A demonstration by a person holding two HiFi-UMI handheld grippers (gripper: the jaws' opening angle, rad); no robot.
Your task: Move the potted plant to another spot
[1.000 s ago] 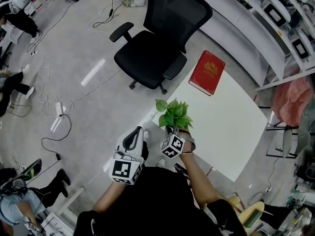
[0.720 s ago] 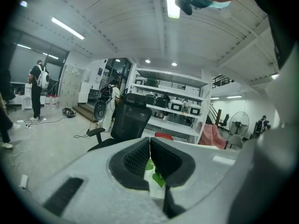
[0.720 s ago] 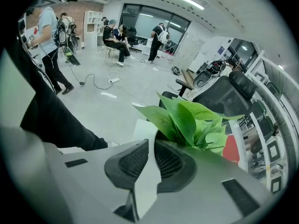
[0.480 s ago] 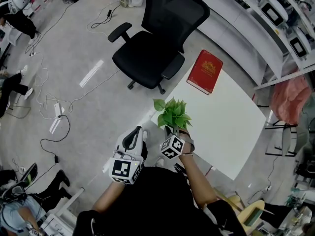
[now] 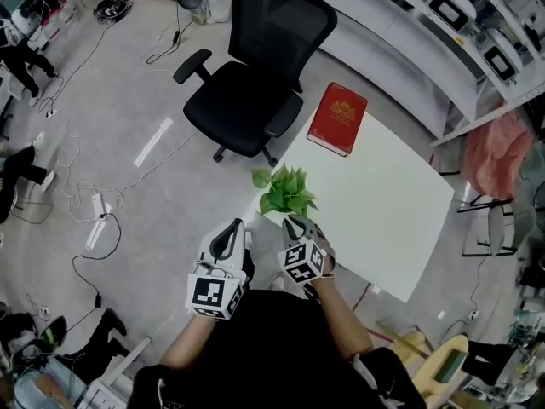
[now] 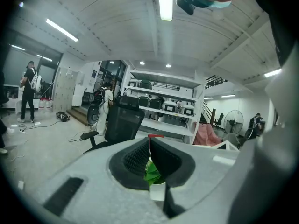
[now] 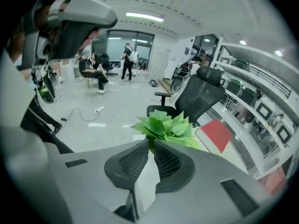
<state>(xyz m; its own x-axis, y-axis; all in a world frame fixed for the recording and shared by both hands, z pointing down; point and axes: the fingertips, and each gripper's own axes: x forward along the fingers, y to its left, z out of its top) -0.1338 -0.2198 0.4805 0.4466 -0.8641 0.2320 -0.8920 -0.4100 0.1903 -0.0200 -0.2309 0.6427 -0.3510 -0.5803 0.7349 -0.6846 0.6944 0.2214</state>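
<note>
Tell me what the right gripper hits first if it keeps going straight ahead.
The potted plant, most likely. Its leaves rise dead ahead, just past the jaw tips of the right gripper. Whether the jaws already touch it is unclear.

Potted plant [image 5: 285, 192]: bushy clump of broad, bright green leaves, upright. It sits right at the tips of the right hand-held gripper [image 5: 295, 225], whose jaws are pinched to a thin slit on it, with the leaves fanning out just past and above them. The pot is mostly hidden; a bit of white shows. It's ahead-right of the left hand-held gripper [image 5: 232, 231].
</note>
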